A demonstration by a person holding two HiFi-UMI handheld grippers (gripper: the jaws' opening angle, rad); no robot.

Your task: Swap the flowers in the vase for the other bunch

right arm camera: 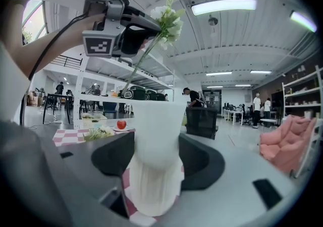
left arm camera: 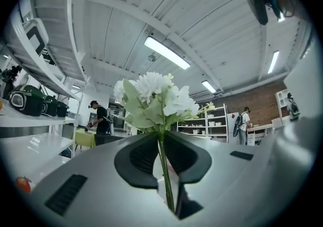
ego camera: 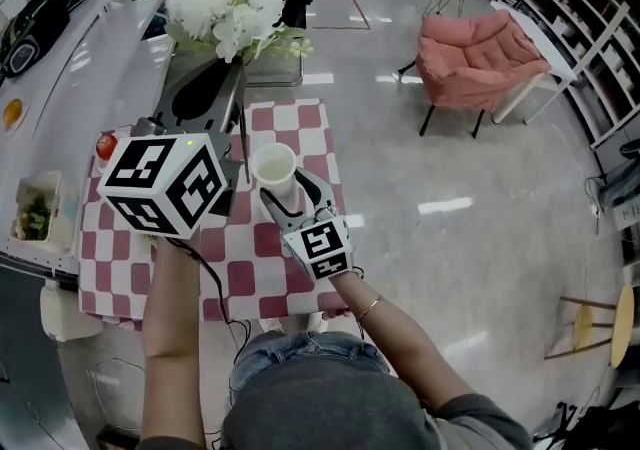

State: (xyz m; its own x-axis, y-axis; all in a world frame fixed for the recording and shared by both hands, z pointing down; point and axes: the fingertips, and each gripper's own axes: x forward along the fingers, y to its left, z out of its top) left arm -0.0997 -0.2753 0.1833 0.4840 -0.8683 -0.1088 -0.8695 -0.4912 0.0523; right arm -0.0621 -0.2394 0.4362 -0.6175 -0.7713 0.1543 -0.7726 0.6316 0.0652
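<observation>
Indoors, checkered tablecloth (ego camera: 300, 128) (red-white) lies above glossy floor (ego camera: 450, 138).

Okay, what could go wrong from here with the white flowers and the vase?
The left gripper pinches the bunch of white flowers only by its thin green stems, so the top-heavy bunch may swivel or slip. The stem ends hang close to the rim of the white ribbed vase; swinging sideways might catch it, though the right gripper grips the vase's body.
</observation>
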